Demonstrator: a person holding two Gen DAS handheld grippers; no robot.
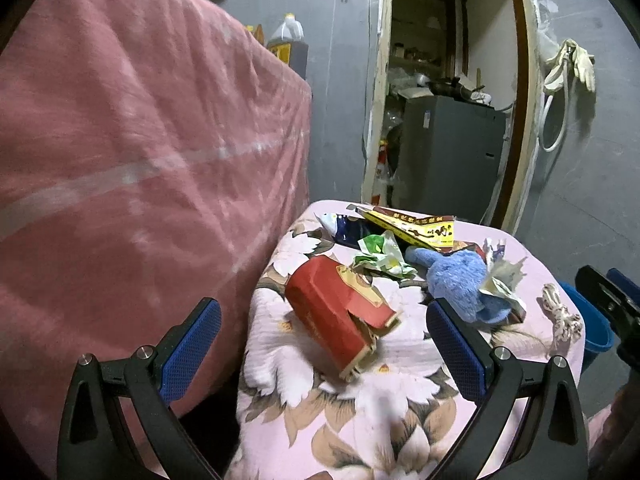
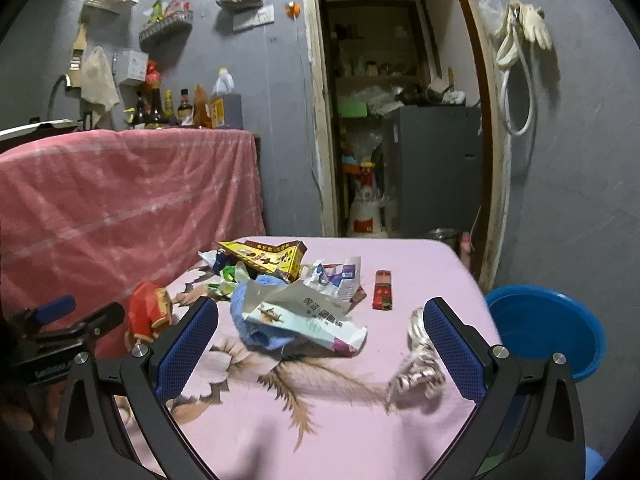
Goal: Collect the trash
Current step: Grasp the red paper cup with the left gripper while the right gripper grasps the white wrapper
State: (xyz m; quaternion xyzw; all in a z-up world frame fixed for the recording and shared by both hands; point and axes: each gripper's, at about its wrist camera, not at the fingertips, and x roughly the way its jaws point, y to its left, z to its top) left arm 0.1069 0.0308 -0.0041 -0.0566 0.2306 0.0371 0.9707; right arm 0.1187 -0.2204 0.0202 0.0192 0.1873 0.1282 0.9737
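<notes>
Trash is heaped on the floral-covered table (image 2: 400,256), the blue basin (image 2: 548,332) beside it: red carton (image 1: 340,312), yellow box (image 2: 268,258), torn white packet (image 2: 308,320), red lighter (image 2: 383,290). Left gripper (image 1: 324,344) and right gripper (image 2: 320,344) hover with jaws spread wide, holding nothing.
</notes>
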